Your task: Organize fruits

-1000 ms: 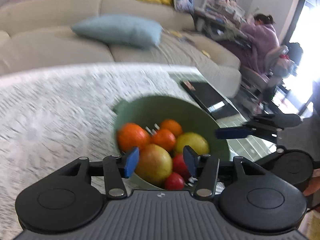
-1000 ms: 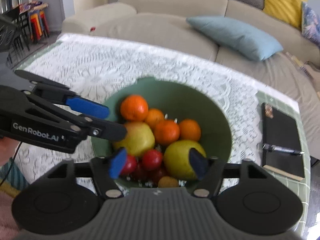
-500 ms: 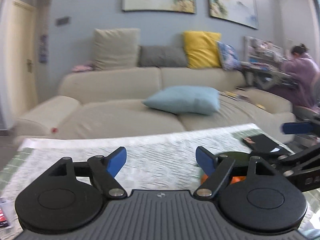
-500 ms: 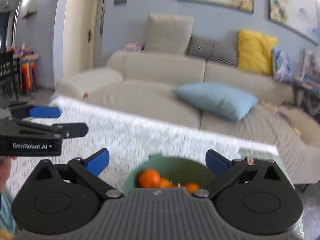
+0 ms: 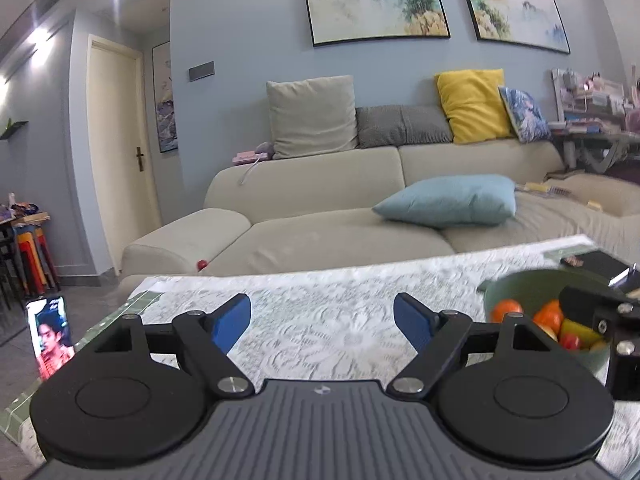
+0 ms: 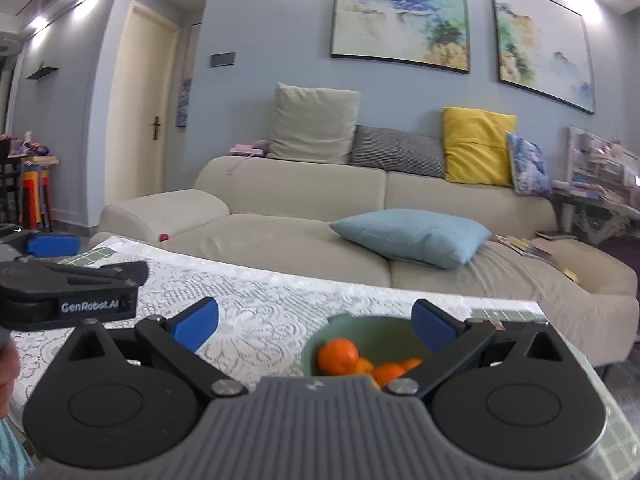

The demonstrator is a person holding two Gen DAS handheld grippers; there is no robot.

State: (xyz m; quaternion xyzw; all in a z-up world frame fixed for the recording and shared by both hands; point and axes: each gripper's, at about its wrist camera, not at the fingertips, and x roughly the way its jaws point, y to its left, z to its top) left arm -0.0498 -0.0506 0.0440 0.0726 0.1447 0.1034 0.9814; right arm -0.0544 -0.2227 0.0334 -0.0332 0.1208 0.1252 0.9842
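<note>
Fingers on both grippers stand spread wide with nothing between them: the left gripper (image 5: 322, 322), whose jaws are opening through the last of their travel, frames only bare lace cloth, and the right gripper (image 6: 314, 324) frames cloth and the far rim of the bowl (image 6: 362, 322) without touching it. Neither set of blue pads presses on anything.

All the fruit in view sits in that green bowl on the tabletop (image 5: 340, 292): oranges (image 6: 337, 354) heaped toward the near side, with something yellow and red beside them in the left view. The bowl lies low and just ahead of the right gripper, and off to the right of the left one. With the fruit gathered in one place and both grippers empty and aimed out over the tabletop toward the sofa (image 6: 304, 200), the sorting looks finished or close to it; nothing loose remains on the cloth, though a small red ball-like thing (image 6: 163, 237) rests on the sofa seat, too small to identify
</note>
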